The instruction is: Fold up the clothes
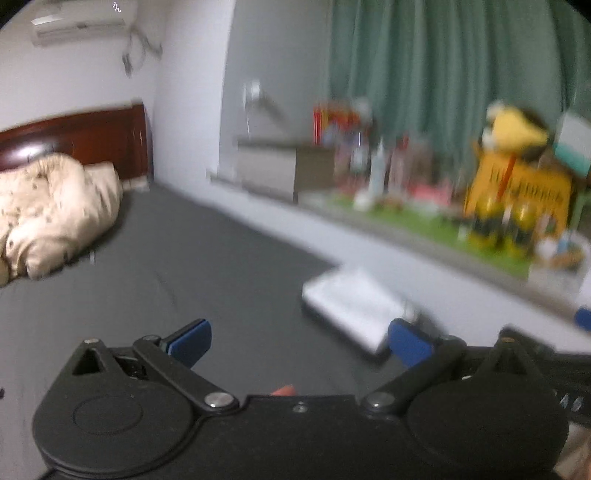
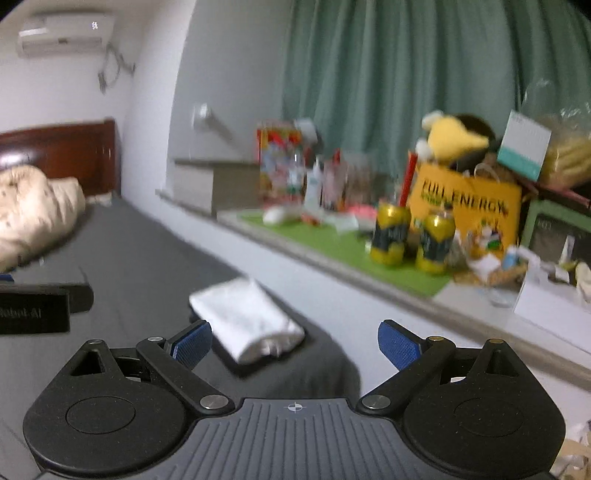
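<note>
We hold the left hand-held gripper (image 1: 299, 345) wide open above the bed (image 1: 155, 280), and nothing is between its blue pads (image 1: 190, 341). The right hand-held gripper (image 2: 294, 345) is wide open too, and it holds nothing.

A white folded cloth (image 2: 247, 319) lies on the gray sheet of the bed, near the edge by the wall. In the right wrist view it sits at about 11 o'clock from the gap between the fingers, just past the left pad. In the left wrist view the same cloth (image 1: 354, 306) sits at about 1 o'clock, just above the right pad. Neither hand-held gripper touches it.

At the far end of the bed, at 10 o'clock, there is a rumpled beige blanket (image 1: 55, 218) in front of a dark red headboard (image 1: 81, 136). An air cooler (image 2: 62, 33) hangs high on the wall at 11 o'clock.

Along the wall at 2 o'clock runs a window ledge with a green mat (image 2: 347, 251). On it stand two yellow cans (image 2: 391, 236), a yellow bag (image 2: 465, 206) with a yellow soft toy (image 2: 454, 138) on top, and many small things that are too blurry for us to tell. Green curtains (image 2: 388, 81) hang behind them.
</note>
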The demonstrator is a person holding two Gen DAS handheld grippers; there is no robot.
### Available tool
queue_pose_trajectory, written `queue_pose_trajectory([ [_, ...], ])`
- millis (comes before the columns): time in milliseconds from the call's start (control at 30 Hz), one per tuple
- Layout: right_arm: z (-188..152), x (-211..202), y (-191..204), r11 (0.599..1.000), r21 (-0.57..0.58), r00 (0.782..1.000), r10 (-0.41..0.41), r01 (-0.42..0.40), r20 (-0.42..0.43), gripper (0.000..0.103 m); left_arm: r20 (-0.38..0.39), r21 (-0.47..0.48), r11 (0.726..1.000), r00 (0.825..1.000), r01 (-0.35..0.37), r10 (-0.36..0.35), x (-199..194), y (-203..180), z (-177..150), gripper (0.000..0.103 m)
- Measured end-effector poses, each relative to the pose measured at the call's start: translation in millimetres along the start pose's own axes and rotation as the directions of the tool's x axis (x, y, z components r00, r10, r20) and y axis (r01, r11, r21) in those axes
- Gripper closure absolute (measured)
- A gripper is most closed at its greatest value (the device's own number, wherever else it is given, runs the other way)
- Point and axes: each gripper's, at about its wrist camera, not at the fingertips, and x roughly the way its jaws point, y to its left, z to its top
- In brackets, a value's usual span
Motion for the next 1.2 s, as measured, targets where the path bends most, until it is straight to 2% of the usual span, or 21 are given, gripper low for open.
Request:
queue_pose_trajectory([
  [67, 0.9, 4.9, 0.2, 1.000, -0.002, 0.999, -0.011, 0.011, -0.032, 0.006, -0.053, 0.006, 1.000, 0.998, 0.016, -0.015, 8.5, -0.8, -2.0, 0.000],
  [200, -0.7, 11.6, -1.5, 1.000, 0.000, 0.997, -0.007, 0.007, -0.078, 0.006, -0.096, 0.079, 0.997, 0.995, 0.020, -0.012, 8.2, -7.0, -6.4, 0.000],
  [367, -5.0, 13.3, -2.3, 1.000, -0.024, 0.995, -0.016, 0.013, -0.097, 0.006, -0.087, 0.148, 0.989, 0.996, 0.015, -0.002, 5.2, -18.9, 2.6, 0.000],
  [567, -0.9, 15.0, -5.2, 1.000, -0.019, 0.993, -0.017, 0.015, -0.115, 0.006, -0.103, 0.109, 0.991, 0.993, 0.074, -0.062, 11.4, -19.1, 16.2, 0.000],
  [833, -1.4, 18.7, -9.1, 1.000, -0.012, 0.989, -0.013, 0.012, -0.146, 0.006, -0.128, 0.116, 0.991, 0.990, 0.067, -0.052, 15.5, -19.7, 14.2, 0.000],
  [1200, 0.0, 17.9, -12.8, 1.000, -0.013, 0.989, -0.028, 0.027, -0.143, 0.006, -0.145, 0.117, 0.990, 0.987, 0.082, -0.065, 17.6, -24.7, 13.7, 0.000],
])
